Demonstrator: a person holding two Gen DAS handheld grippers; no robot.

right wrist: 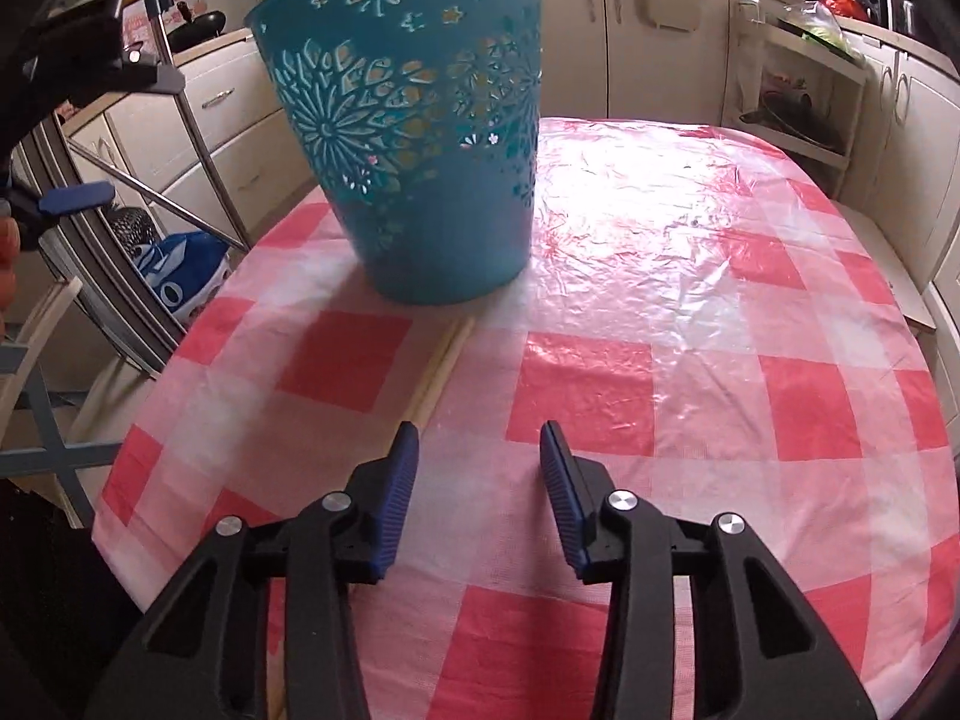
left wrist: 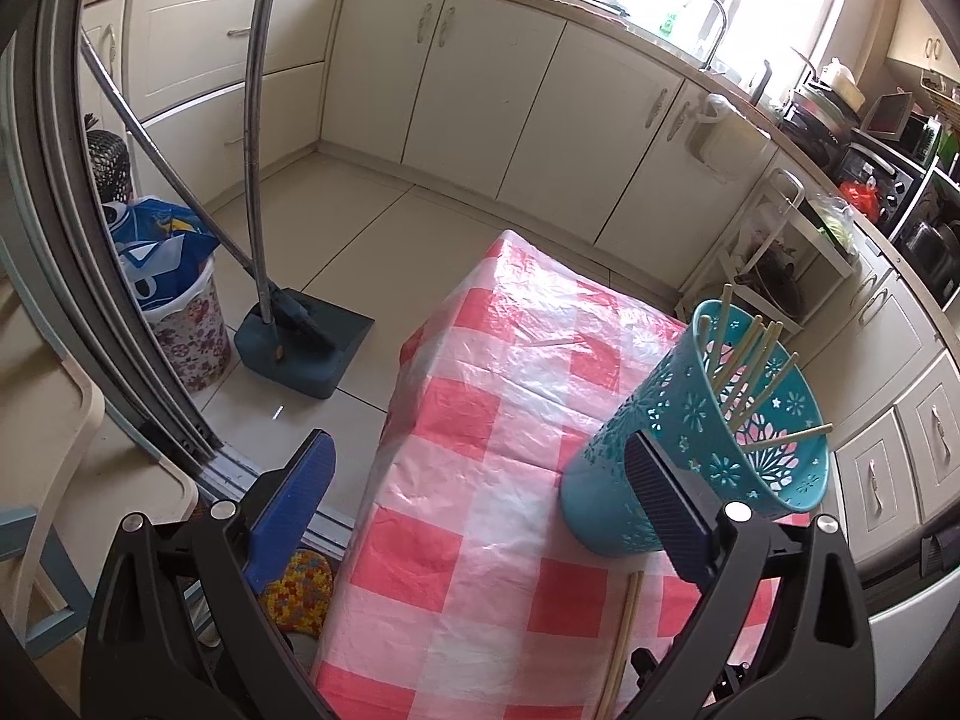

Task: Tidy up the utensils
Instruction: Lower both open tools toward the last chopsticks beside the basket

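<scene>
The right gripper (right wrist: 474, 450) hangs low over the checked surface (right wrist: 690, 360), fingers apart and empty. 2 chopsticks (right wrist: 447, 354) lie just left of them, pointing lengthwise toward the teal basket (right wrist: 414, 150). The left gripper (left wrist: 480, 480) gapes, empty.

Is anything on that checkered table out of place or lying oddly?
Yes. Two chopsticks lie flat on the checkered tablecloth, just in front of the teal basket, while the others stand inside it, leaning at loose angles. The open right gripper sits right beside the stray pair. Nothing looks spilled or broken.
</scene>
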